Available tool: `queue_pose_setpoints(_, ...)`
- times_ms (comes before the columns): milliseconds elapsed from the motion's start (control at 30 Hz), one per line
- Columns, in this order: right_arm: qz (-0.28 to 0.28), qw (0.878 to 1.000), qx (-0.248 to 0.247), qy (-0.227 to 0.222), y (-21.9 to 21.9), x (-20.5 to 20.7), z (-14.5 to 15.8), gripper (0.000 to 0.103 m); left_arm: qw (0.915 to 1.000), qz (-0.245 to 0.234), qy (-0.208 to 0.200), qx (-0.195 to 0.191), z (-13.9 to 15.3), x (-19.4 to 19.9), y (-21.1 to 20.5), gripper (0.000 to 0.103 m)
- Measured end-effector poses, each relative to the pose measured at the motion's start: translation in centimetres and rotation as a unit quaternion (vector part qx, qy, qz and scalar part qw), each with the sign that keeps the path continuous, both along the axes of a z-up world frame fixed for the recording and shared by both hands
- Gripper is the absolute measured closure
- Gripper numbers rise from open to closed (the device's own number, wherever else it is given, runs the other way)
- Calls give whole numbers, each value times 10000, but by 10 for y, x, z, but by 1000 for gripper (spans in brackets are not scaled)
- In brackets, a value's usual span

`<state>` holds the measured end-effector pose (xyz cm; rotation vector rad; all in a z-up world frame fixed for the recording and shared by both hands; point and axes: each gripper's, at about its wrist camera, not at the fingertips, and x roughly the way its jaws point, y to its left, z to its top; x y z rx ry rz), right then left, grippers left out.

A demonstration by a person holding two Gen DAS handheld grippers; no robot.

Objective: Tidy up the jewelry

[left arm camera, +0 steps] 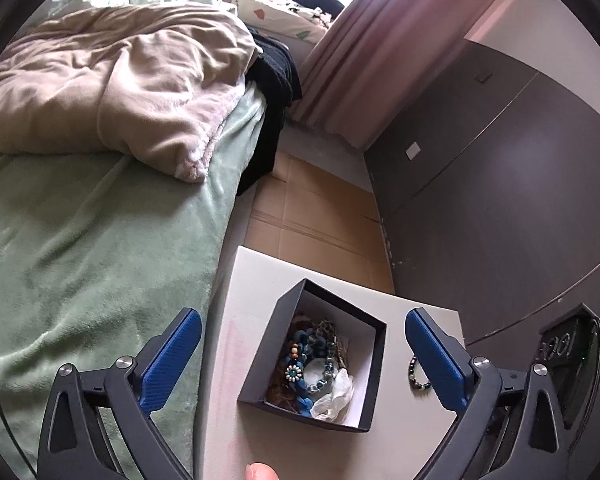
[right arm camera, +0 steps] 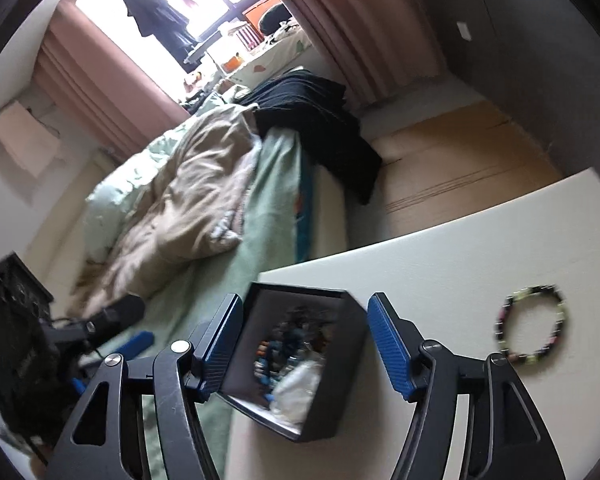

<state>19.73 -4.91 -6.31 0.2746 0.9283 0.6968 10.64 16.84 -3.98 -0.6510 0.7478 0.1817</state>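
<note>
One black box [left arm camera: 374, 364] sits on the white tabletop [left arm camera: 256, 280], holding a tangle of blue beaded jewelry [left arm camera: 304, 364]. One beaded bracelet [right arm camera: 534, 330] lies apart on the tabletop. Bed [left arm camera: 80, 240] adjoins. Left tool [left arm camera: 303, 360] and right tool [right arm camera: 304, 344] both spread, empty.

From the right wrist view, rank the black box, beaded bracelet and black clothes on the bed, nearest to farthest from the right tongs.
1. Black box, between the open right tongs.
2. Beaded bracelet, off to the right on the white table.
3. Black clothes, far back on the bed's edge.
</note>
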Motion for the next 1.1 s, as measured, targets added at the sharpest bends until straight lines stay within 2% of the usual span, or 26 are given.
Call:
queue_pose_setpoints(500,-714,9972,-123,208,-88,6,12,37,9975,-482,-26,514,1,5,-42,0)
queue_pose_setpoints(600,-852,9956,-277,287,-100,10,8,37,9971,-598,-41,472,0,5,-50,0)
queue_pose_setpoints(733,-982,9928,-502,473,-112,14,-1,37,9959,-691,30,590,-2,6,-62,0)
queue_pose_setpoints(900,-1194,9852,-1014,691,-122,21,-22,37,9944,-787,163,691,-5,9,-75,0)
queue_pose_setpoints(1000,-1362,9784,-1199,992,-129,30,-39,37,9912,-809,297,1001,-7,12,-84,0)
queue_pose_setpoints(1100,-1395,9753,-1374,1022,-128,37,-46,38,9893,-871,350,1119,-10,14,-88,0)
